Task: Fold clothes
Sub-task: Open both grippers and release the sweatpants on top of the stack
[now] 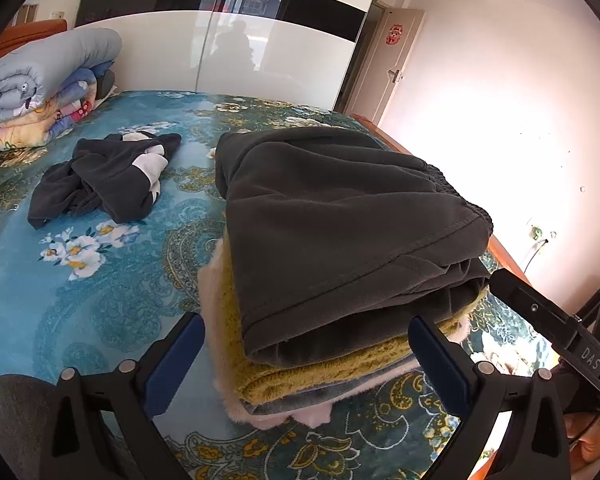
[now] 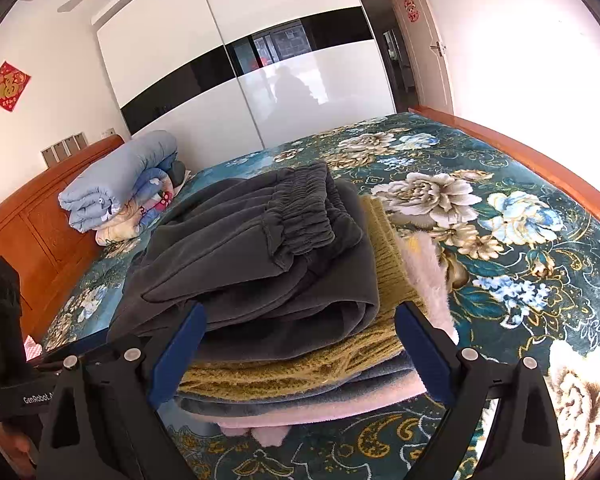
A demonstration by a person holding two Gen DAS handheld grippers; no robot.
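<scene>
Left wrist: stack (image 1: 340, 280) sits centre frame, grey pants (image 1: 340, 216) folded on top of mustard and pink layers. Both my grippers, left (image 1: 306, 356) and right (image 2: 300, 344), gape wide, holding nothing. Looks like a release step. Next: crumpled dark garment (image 1: 104, 176), upper left, needs spreading flat first.

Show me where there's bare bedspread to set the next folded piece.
Free: the bedspread between the folded stack and the crumpled dark garment, and the flowered stretch on the stack's other side, toward the wooden bed edge. Crowded: the headboard corner with rolled quilts.
</scene>
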